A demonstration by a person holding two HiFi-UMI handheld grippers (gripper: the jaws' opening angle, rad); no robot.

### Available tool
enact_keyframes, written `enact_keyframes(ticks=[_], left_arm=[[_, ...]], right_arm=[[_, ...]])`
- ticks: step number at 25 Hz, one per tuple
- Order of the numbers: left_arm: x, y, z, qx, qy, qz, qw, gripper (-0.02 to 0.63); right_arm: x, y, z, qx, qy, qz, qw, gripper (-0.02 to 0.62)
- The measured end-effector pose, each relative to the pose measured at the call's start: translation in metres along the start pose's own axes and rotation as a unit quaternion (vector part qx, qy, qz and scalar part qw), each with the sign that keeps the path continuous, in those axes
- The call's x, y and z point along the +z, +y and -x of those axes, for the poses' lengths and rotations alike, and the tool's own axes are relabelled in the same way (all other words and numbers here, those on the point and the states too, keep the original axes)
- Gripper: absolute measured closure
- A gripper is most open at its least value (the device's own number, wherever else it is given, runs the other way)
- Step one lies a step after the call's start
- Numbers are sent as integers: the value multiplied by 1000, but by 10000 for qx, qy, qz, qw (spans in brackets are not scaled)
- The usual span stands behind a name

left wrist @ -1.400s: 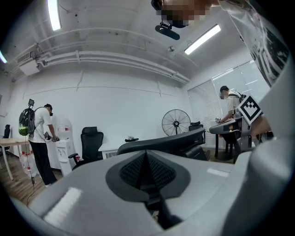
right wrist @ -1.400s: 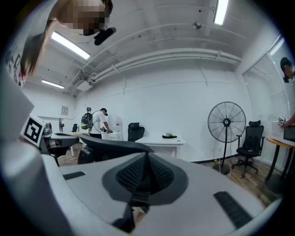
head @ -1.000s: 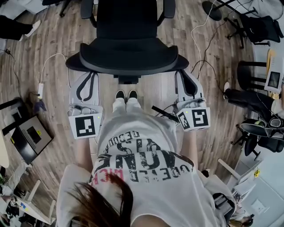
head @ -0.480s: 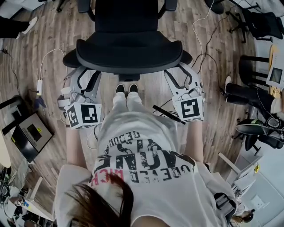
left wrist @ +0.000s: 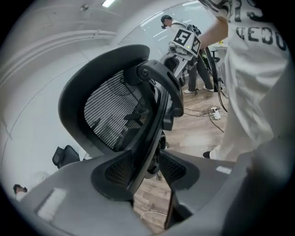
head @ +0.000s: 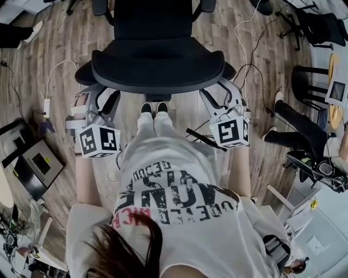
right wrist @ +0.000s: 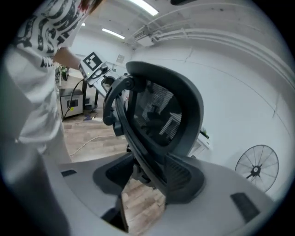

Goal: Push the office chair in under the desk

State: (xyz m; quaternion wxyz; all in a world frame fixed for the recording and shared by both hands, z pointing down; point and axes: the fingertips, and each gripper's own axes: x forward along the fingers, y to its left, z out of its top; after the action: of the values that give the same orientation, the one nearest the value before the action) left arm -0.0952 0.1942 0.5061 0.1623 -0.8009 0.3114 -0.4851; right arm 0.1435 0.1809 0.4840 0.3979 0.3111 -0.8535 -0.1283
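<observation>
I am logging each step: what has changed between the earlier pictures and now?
Both the left hand-held gripper and right hand-held gripper edged forward toward the office chair and tilted; their shut jaws are opening, only floor showing between them. The chair, the person's feet and floor cables stayed put.

Blk office chair (head: 157, 59) w/ mesh backrest (left wrist: 113, 113) & armrests (head: 205, 7) stands upright on wood floor (head: 65, 38), backrest nearest.

chair back (left wrist: 110, 115): black mesh | chair frame (left wrist: 159, 87): matt plastic | floor (head: 70, 43): wood planks
</observation>
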Motion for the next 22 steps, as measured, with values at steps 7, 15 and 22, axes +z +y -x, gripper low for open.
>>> enact_keyframes(ticks=[7,15,22], left_arm=[[1,4,-21,-2,7,-208,9998,413],[1,3,-29,-145,92,-578,9982,410],[-2,3,-36,28,320,-974,9947,416]], right_arm=[[-7,4,-24,166,373,859,9955,410],[-11,7,-34,158,455,1234,9912,405],[-14,8,-36,116,501,1264,9906,405]])
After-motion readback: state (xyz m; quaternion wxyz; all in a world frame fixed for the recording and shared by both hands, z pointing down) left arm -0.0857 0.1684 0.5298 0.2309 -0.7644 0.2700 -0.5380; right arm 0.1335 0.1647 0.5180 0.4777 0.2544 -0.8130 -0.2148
